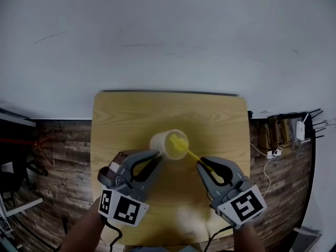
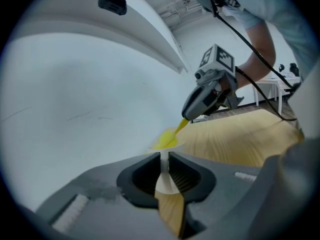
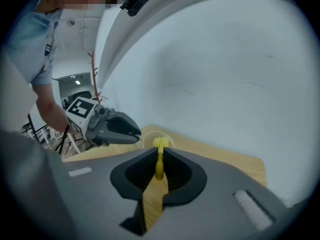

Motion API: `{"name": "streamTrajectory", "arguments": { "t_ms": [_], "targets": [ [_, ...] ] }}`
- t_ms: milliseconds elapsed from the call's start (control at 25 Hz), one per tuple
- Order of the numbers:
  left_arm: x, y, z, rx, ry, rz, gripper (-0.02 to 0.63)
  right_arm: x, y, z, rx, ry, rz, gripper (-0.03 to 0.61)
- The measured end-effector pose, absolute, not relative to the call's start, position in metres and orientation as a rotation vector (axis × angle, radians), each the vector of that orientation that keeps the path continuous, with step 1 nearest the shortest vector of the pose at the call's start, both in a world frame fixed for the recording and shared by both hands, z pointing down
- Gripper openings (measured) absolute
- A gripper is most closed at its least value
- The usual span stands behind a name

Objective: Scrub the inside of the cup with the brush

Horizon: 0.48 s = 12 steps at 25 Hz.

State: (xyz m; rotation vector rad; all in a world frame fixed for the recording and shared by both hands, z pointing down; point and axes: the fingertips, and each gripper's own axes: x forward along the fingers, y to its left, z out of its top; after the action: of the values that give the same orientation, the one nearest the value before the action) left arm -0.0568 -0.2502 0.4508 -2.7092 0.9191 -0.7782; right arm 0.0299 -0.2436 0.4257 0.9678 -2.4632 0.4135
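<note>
A cream cup (image 1: 165, 140) stands upright near the middle of the wooden table (image 1: 220, 119). My left gripper (image 1: 156, 155) is shut on the cup's near-left wall; in the left gripper view the thin wall of the cup (image 2: 163, 169) sits pinched between the jaws. My right gripper (image 1: 202, 165) is shut on the handle of a yellow brush (image 1: 185, 150), which slants up-left so that its head lies inside the cup. In the right gripper view the brush (image 3: 159, 161) runs straight out from the jaws to the cup (image 3: 150, 138).
The table is small and its far edge meets a white wall (image 1: 168, 41). Dark wood-plank floor (image 1: 63, 151) lies on both sides. Cables and a white plug strip (image 1: 273, 153) lie on the floor at the right.
</note>
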Motion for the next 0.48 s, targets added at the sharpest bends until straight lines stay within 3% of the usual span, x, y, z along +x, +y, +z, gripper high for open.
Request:
{"name": "streamTrajectory", "arguments": {
  "t_ms": [480],
  "targets": [
    [-0.053,-0.248,0.452,-2.639,0.679,-0.851,0.076,0.009,-0.260,0.436,0.485,-2.413,-0.030,0.040]
  ]
}}
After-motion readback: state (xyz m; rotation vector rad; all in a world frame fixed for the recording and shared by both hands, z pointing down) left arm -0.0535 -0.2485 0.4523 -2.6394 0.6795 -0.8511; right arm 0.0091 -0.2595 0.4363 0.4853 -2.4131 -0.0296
